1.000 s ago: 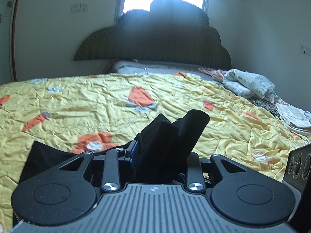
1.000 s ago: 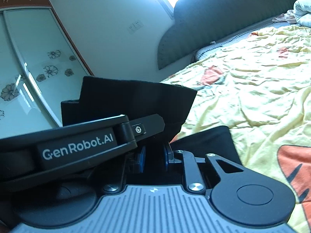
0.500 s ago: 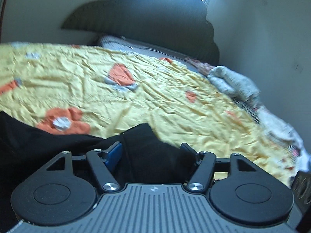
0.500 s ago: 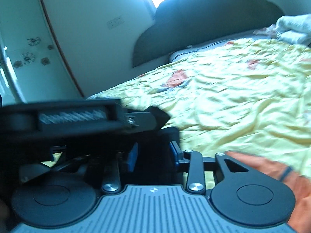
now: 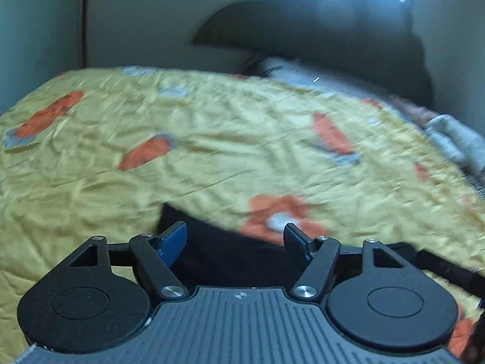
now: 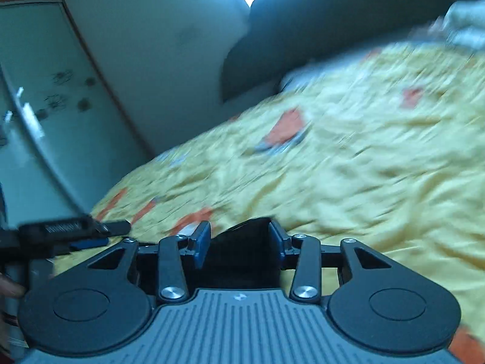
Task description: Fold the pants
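The black pants (image 5: 224, 251) lie on the yellow quilt (image 5: 242, 151) with orange carrot prints. My left gripper (image 5: 235, 238) hovers just above them, open wide, with nothing pinched between its blue pads. In the right wrist view a low fold of the pants (image 6: 242, 242) sits between the fingers of my right gripper (image 6: 239, 241). Its jaws are opening and the pads look clear of the cloth. The left gripper (image 6: 104, 235) shows at the left edge of that view, over the quilt (image 6: 363, 166). Both views are blurred by motion.
A dark scalloped headboard (image 5: 333, 30) stands under a bright window at the bed's far end. White bedding (image 5: 457, 142) is piled at the right side. A wardrobe with flower-printed glass doors (image 6: 45, 115) stands left of the bed.
The left gripper let go of the raised pants fold, opened wide and swung left. The right gripper's jaws widened, and the cloth it held up has dropped low between them.
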